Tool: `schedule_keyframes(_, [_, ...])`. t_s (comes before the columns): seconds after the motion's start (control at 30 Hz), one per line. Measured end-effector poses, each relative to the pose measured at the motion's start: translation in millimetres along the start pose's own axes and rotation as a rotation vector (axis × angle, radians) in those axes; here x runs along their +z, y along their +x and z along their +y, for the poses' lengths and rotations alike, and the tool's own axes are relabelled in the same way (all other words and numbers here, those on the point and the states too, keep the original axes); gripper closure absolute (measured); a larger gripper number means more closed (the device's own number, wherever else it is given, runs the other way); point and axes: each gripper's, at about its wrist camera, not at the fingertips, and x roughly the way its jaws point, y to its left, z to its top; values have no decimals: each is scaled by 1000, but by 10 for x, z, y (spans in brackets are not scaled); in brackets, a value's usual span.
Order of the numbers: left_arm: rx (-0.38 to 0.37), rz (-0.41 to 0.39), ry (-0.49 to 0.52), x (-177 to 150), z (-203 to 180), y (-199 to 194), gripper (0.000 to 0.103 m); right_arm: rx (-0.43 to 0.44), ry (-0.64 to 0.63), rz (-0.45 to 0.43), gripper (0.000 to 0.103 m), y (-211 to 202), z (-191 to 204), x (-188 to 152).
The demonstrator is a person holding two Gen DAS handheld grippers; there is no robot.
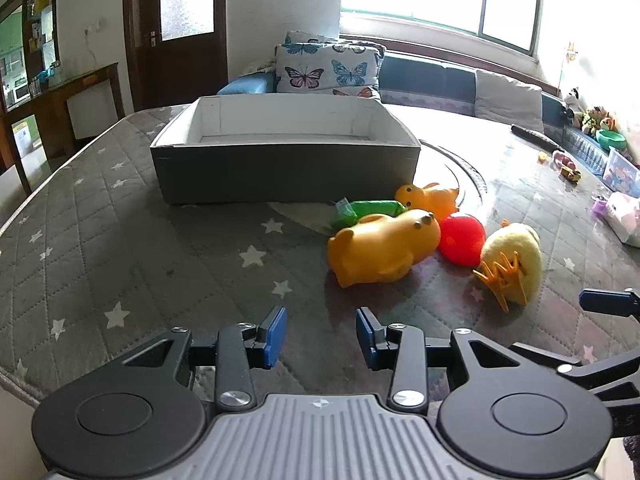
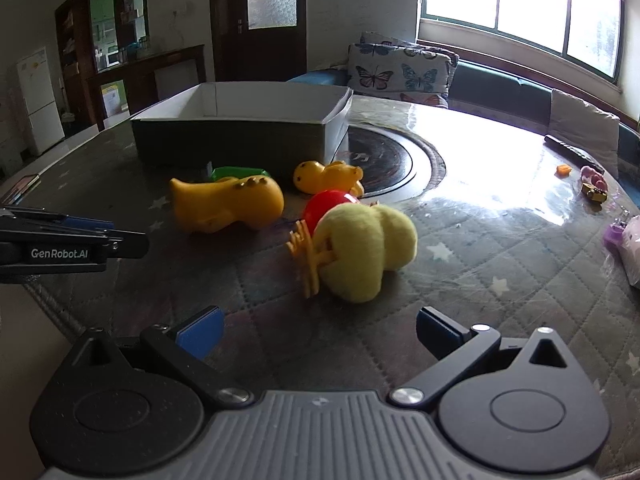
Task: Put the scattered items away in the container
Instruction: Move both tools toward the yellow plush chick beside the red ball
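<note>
The quilted star-patterned table (image 1: 132,248) fills the lower half of both views. On it, in the upper middle of the left wrist view, sits the grey box (image 1: 286,168) with a white inside; what shows of its interior looks bare, though the near wall hides most of its floor. It stands just behind the toys, so each carry should be short.

The toys lie in one cluster right of centre. Largest is the orange rubber animal (image 1: 382,246), on its side. Just right of it, the fuzzy yellow chick (image 2: 366,250) lies tipped over, orange feet toward the camera. Then the smaller orange duck (image 1: 428,200) close to the box's near corner, the red ball (image 1: 462,240) wedged between the chick and the rubber animal, and a green piece (image 1: 366,210) half hidden behind the animal.

The right gripper (image 2: 320,332) hangs low before the chick, jaws spread wide and empty, probably sized for that soft body. The left gripper (image 1: 322,336) is parted more narrowly, also holding nothing, aimed short of the orange animal.
</note>
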Motion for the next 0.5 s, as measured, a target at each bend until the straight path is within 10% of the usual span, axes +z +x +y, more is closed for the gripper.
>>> schedule_keyframes(0.5, [9,43,33,-148,-166,-93,61,18,22,43,0,-65,75,-108])
